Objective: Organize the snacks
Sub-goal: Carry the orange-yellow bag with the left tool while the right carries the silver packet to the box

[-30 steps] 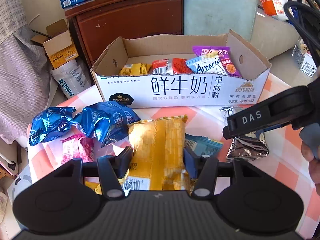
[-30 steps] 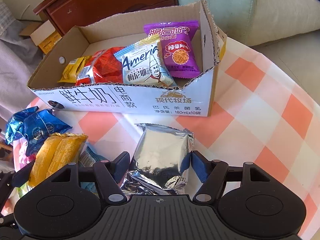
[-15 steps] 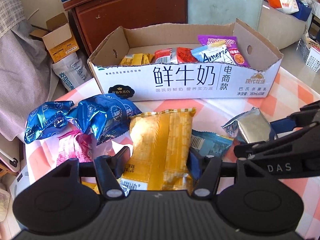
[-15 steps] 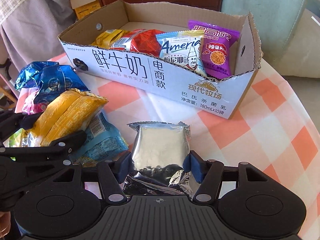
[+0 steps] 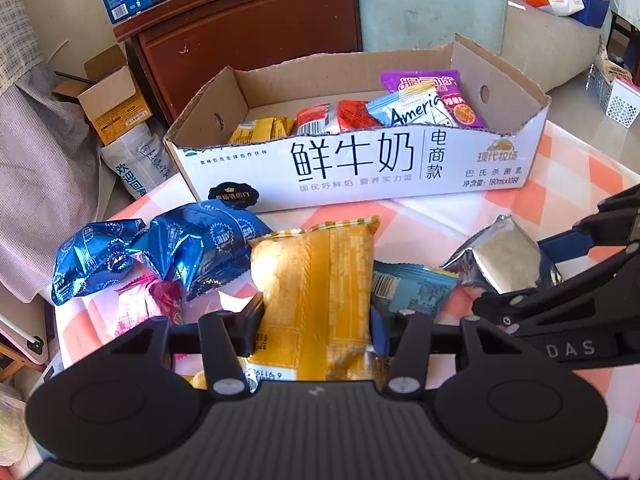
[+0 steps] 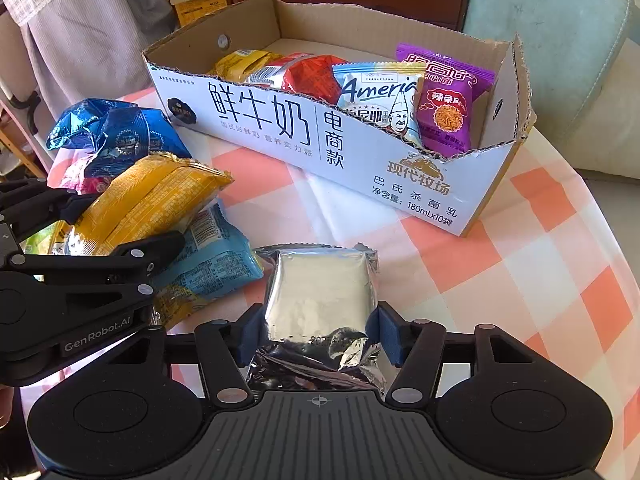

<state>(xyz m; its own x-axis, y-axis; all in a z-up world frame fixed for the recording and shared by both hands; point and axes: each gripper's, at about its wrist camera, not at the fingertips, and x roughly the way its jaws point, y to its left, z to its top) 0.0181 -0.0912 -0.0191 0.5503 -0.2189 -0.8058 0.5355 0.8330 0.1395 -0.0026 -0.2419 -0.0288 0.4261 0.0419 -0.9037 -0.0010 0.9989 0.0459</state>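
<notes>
1. Your left gripper is closing, pads pressed on the yellow packet at lower centre.
2. Your right gripper, half open, clamps the silver packet at lower centre.
3. The snack box sits above, partly filled.

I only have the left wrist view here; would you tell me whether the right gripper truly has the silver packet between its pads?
Observer: Yes. The silver packet sits between the right gripper, and both pads touch its sides.
Operator: Thank you. How does its near end look?
Observer: Crumpled by the gripper body; the far part is smooth.
Operator: And what is printed on the white packet below its lettering?
Observer: A chef drawing shows on the white packet, above the cardboard box wall.
</notes>
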